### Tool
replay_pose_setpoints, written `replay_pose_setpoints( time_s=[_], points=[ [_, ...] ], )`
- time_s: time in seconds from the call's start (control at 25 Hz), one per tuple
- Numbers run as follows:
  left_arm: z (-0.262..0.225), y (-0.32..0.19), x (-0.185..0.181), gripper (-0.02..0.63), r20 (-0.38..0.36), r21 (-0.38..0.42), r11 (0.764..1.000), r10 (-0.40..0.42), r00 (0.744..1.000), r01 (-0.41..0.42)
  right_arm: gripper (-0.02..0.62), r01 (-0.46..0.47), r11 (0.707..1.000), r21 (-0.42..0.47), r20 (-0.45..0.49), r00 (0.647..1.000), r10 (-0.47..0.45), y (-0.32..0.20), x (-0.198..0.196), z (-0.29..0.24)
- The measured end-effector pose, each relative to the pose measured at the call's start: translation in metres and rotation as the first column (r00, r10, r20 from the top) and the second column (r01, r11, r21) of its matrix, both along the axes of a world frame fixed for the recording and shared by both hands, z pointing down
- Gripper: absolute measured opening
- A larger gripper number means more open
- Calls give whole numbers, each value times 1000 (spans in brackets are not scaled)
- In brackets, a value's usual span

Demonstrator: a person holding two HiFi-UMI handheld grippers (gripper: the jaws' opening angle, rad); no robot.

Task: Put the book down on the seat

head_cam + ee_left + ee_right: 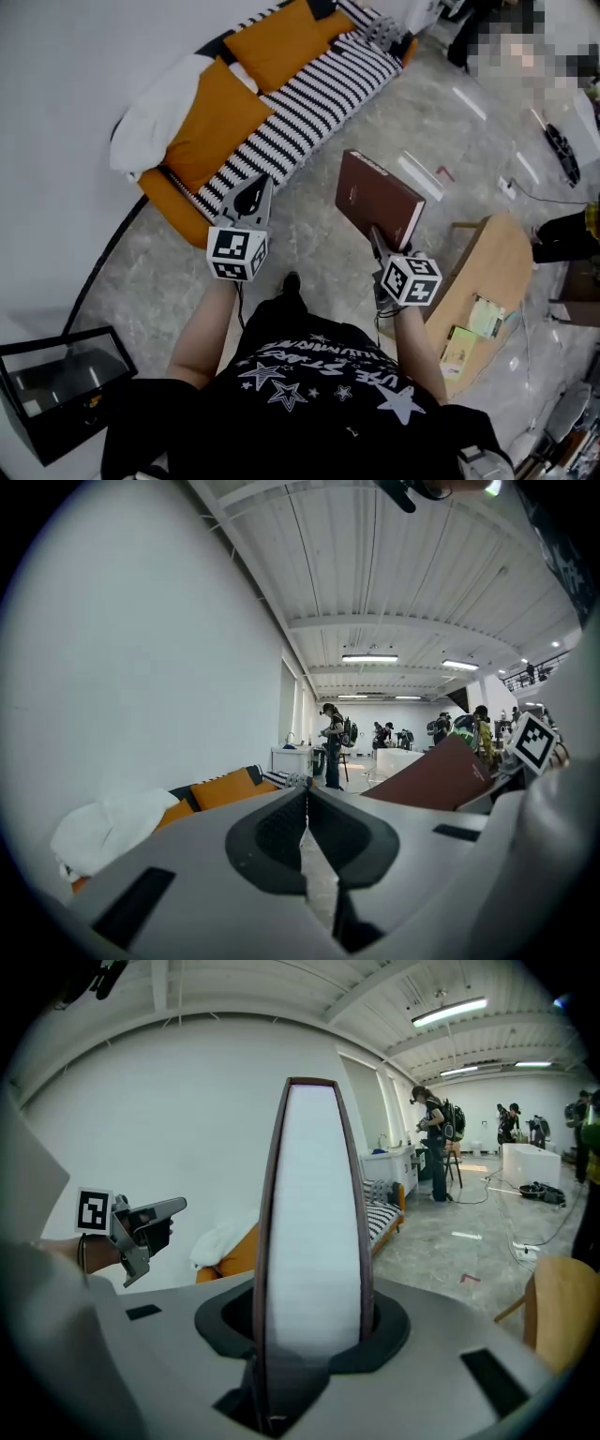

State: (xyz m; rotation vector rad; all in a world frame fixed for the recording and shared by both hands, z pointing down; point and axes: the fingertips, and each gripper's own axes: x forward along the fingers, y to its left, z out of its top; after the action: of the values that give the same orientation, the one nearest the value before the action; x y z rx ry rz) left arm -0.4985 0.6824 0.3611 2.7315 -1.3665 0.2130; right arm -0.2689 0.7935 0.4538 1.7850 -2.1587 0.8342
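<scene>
Right up against its own camera, the right gripper [314, 1321] has its jaws pinching the book [314, 1222] by its lower edge. The dark pads press on the two brown covers. The white page block stands upright between them and fills the middle of the right gripper view.

From the head view, the book [378, 197] is brown, closed and tilted. It is held in the air ahead of the right gripper [377, 240], over the grey marbled floor [319, 253]. It is well apart from the seat [309, 103], the black-and-white striped top of a sofa running along the white wall, and no part of the book touches it. Two orange cushions [214, 122] lean at the sofa's back, and a white pillow [155, 112] lies at its near end.

The left gripper [257, 190] is held out to the left of the book, near the sofa's near end. Its jaws are pressed together with nothing between them, and the left gripper view shows the pads [277, 832] meeting along a thin line.

To the right of the book stands a light wooden bench [497, 258] with a few small packets [483, 316] on it. A black glass-fronted case [56, 375] sits at the lower left of the head view. The person's black shirt [319, 394] carries white stars.
</scene>
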Motion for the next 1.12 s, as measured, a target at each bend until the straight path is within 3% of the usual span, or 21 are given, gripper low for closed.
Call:
replay_pose_setpoints(
  time_s=[0.36, 0.56, 0.8, 1.12],
  points=[
    [19, -57, 7, 12, -1, -40, 992, 117, 993, -117, 155, -91, 996, 15, -40, 995, 91, -44, -5, -12],
    [31, -70, 29, 12, 5, -64, 983, 174, 985, -173, 155, -129, 992, 5, -60, 990, 129, -51, 18, -10],
    [33, -106, 58, 12, 35, -72, 982, 177, 984, -174, 155, -143, 989, -31, -38, 989, 142, -87, 46, 11],
    [29, -194, 112, 12, 48, -76, 988, 135, 990, -131, 155, -68, 997, -39, -2, 998, 68, -199, 88, 21]
  ],
)
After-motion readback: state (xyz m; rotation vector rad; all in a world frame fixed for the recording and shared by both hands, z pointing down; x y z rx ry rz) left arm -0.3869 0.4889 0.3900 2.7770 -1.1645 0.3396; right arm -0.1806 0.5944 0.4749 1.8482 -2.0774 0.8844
